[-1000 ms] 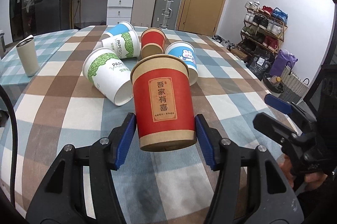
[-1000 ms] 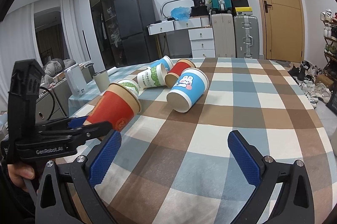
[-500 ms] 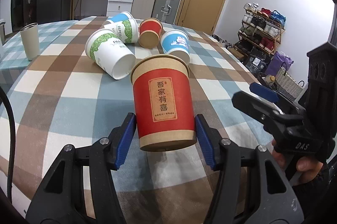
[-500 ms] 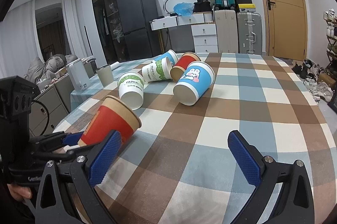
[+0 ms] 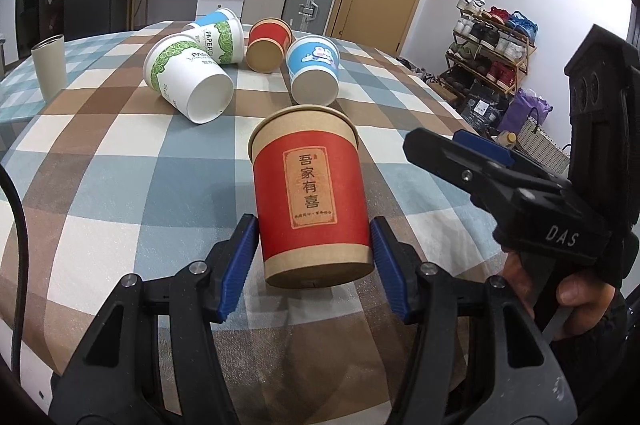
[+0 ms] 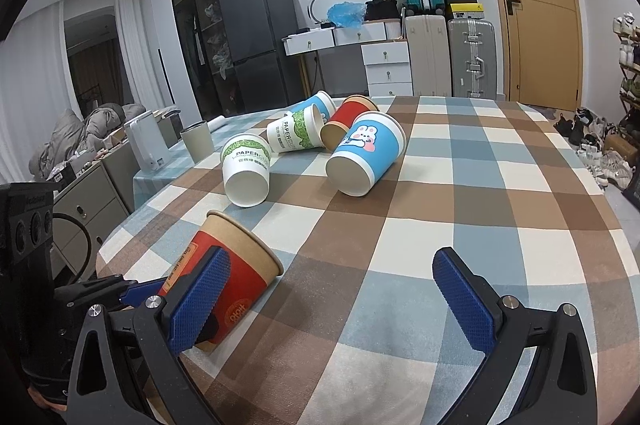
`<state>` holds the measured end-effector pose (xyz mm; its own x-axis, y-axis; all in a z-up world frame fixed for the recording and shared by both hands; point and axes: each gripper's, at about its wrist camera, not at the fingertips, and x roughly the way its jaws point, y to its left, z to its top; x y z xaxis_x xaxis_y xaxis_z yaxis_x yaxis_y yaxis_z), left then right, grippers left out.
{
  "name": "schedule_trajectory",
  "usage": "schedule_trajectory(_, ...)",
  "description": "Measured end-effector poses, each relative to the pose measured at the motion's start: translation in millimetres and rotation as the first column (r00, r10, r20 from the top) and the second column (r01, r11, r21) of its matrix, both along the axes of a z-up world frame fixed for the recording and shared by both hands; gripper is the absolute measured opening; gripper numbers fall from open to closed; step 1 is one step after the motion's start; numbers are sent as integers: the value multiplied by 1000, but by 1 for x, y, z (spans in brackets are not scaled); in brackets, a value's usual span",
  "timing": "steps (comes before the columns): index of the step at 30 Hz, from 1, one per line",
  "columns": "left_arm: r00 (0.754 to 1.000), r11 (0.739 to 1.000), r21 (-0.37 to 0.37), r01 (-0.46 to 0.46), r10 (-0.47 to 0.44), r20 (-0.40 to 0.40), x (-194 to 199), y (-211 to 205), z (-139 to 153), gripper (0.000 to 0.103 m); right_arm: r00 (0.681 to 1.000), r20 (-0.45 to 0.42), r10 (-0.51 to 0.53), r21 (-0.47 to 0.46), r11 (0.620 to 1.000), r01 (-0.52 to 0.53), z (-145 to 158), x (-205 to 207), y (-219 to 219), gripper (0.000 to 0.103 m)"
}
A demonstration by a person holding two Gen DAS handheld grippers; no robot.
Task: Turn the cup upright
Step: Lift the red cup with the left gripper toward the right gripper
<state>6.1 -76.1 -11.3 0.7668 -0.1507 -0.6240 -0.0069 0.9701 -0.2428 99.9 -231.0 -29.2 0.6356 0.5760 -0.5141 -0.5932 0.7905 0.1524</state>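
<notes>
My left gripper (image 5: 312, 265) is shut on a red and brown paper cup (image 5: 312, 193) with Chinese lettering, its blue pads on both sides near the base. In the right wrist view the same cup (image 6: 236, 265) is tilted, mouth pointing up and to the right, held low over the near left corner of the checked table (image 6: 460, 193). My right gripper (image 6: 332, 301) is open and empty just right of the cup. It also shows in the left wrist view (image 5: 480, 161), beside the cup.
Several paper cups lie on their sides further back: a white and green one (image 6: 246, 169), a blue rabbit one (image 6: 366, 157), a red one (image 6: 346, 121) and others behind. A grey tumbler (image 6: 198, 145) stands at the far left edge.
My left gripper has carried the red cup back toward the near left corner and lower over the table. The lying cups look farther away. My right gripper stays open, now closer to the cup.
</notes>
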Motion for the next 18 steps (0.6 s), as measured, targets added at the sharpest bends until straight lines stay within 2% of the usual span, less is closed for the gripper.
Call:
schedule_trajectory(8, 1000, 1000, 13, -7, 7, 4, 0, 3, 2, 57, 1000, -2, 1, 9, 1000, -1, -1, 1, -1, 103)
schedule_trajectory(9, 1000, 1000, 15, -3, 3, 8, 0, 3, 2, 62, 1000, -2, 1, 10, 1000, -1, -1, 1, -1, 103)
schedule_trajectory(11, 1000, 1000, 18, -2, 1, 24, -2, 4, 6, 78, 1000, -2, 2, 16, 1000, -2, -1, 2, -2, 103)
schedule_trajectory(12, 999, 1000, 18, -1, 0, 37, -4, 5, 8, 82, 1000, -4, 2, 20, 1000, -2, -1, 2, -2, 103)
schedule_trajectory(18, 997, 1000, 31, 5, -7, 73, -8, 11, 16, 87, 1000, -20, -2, 49, 999, 3, 2, 3, -7, 103)
